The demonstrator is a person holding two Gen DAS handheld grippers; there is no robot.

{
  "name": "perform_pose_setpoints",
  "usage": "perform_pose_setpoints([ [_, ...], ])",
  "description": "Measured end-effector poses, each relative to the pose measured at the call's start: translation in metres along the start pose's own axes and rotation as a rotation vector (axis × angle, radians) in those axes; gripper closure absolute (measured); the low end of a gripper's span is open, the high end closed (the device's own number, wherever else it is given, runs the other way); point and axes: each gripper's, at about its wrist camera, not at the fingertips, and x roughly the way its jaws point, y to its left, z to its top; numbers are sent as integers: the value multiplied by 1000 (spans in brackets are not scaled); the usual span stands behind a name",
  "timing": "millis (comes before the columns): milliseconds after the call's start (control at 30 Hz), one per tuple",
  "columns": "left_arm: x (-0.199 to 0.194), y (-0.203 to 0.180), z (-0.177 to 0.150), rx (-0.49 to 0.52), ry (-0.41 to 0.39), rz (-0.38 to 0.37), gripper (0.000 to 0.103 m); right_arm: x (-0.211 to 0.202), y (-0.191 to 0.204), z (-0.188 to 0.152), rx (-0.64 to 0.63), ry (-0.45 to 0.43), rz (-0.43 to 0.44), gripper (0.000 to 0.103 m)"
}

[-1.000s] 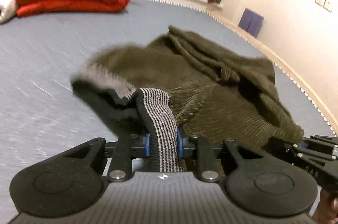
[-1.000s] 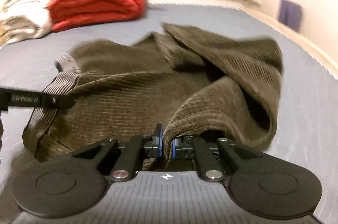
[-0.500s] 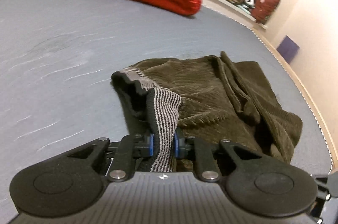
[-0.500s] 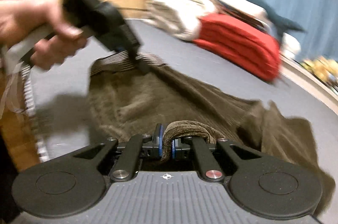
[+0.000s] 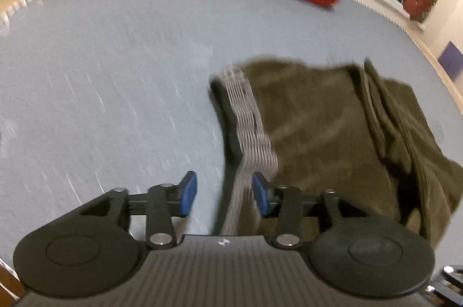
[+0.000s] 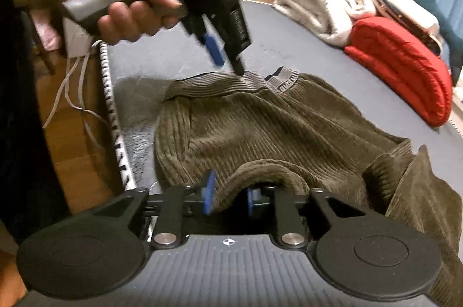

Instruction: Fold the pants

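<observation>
Letting go looks like the step in hand: both grippers have just been opening after laying the pants (image 5: pixel 324 133) down on the grey-blue bed (image 5: pixel 115 61). The left gripper (image 5: pixel 221 192) stands half wide, its blue pads (image 5: pixel 188 192) clear of the striped waistband (image 5: pixel 251 130), which runs up between them and leans against the right-hand pad without being pinched. The right gripper (image 6: pixel 228 195) stands narrowly apart, with a raised fold of brown corduroy humped between its pads; whether the cloth is free there is hard to tell. Ahead of it the pants lie bunched, waistband at the far side, rumpled cloth trailing off to its right. In my judgement the next move calls for backing both tools off the fabric, then taking fresh grips to smooth and double it over.
</observation>
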Motion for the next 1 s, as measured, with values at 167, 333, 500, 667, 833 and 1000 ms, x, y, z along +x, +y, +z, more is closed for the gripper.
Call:
perform_pose_setpoints([
  [167,-24,-21,5,28,-112,-45,46,-46,-37,5,132,-75,92,60],
  [333,-34,-68,7,82,-143,-164,47,-84,-105,8,331,-161,10,47],
  [500,-34,-111,7,152,-180,-191,56,-69,-158,29,372,-64,-196,42],
  [667,-17,-130,4,178,-148,-191,56,-10,-173,16,426,38,-241,33],
  [833,-1,-146,4,202,-119,-201,56,42,-174,-2,442,153,-276,33],
  [1000,9,-157,12,190,-119,-224,56,51,-177,-10,432,206,-257,41],
])
